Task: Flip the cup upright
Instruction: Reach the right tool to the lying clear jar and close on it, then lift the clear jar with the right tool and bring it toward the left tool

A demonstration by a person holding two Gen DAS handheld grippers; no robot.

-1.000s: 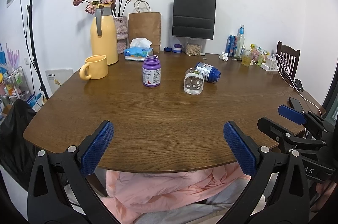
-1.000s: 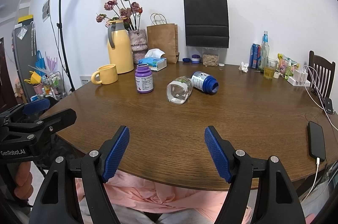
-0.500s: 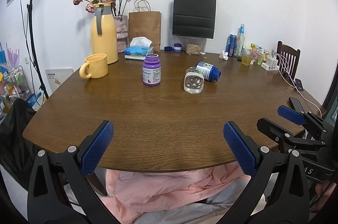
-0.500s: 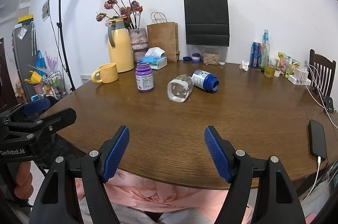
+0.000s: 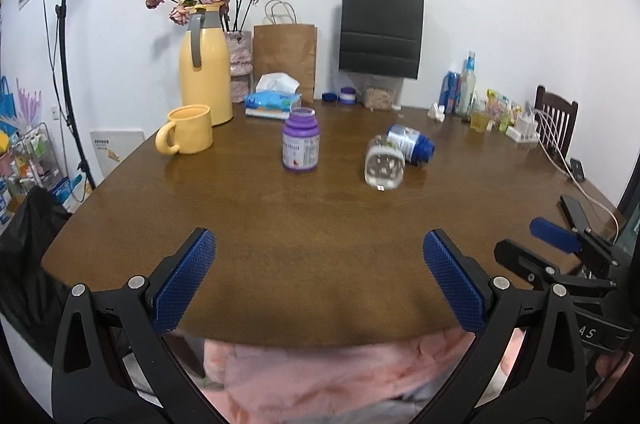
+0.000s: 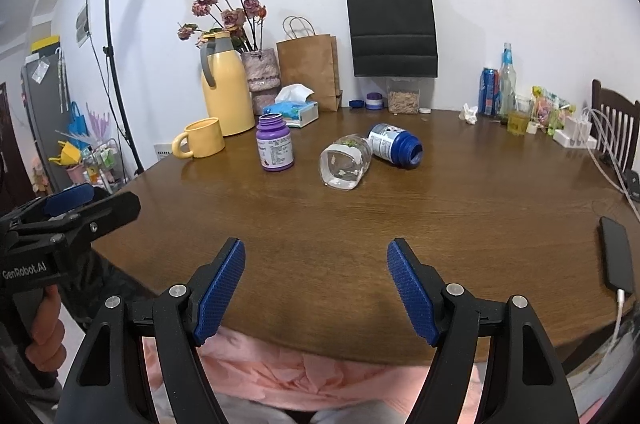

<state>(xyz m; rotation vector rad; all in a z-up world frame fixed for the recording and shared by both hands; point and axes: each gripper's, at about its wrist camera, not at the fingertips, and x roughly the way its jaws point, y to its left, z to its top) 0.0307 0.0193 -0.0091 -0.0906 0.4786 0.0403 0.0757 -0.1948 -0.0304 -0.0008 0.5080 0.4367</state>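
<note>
A clear glass cup (image 5: 384,164) lies on its side near the middle of the brown table (image 5: 320,232), its open mouth toward me; it also shows in the right wrist view (image 6: 345,163). A blue-and-white bottle (image 6: 395,145) lies on its side touching it on the right. My left gripper (image 5: 319,280) is open and empty above the table's near edge, well short of the cup. My right gripper (image 6: 316,288) is open and empty, also at the near edge. Each gripper appears at the edge of the other's view.
A purple bottle (image 6: 275,148) stands left of the cup. A yellow mug (image 6: 200,143), yellow thermos (image 6: 226,84), tissue box (image 6: 294,108) and paper bags stand at the back left. Drinks and a charger sit at the back right; a phone (image 6: 616,260) lies at the right edge.
Both grippers have crept slightly forward over the table edge; the cup and bottles have not moved.
</note>
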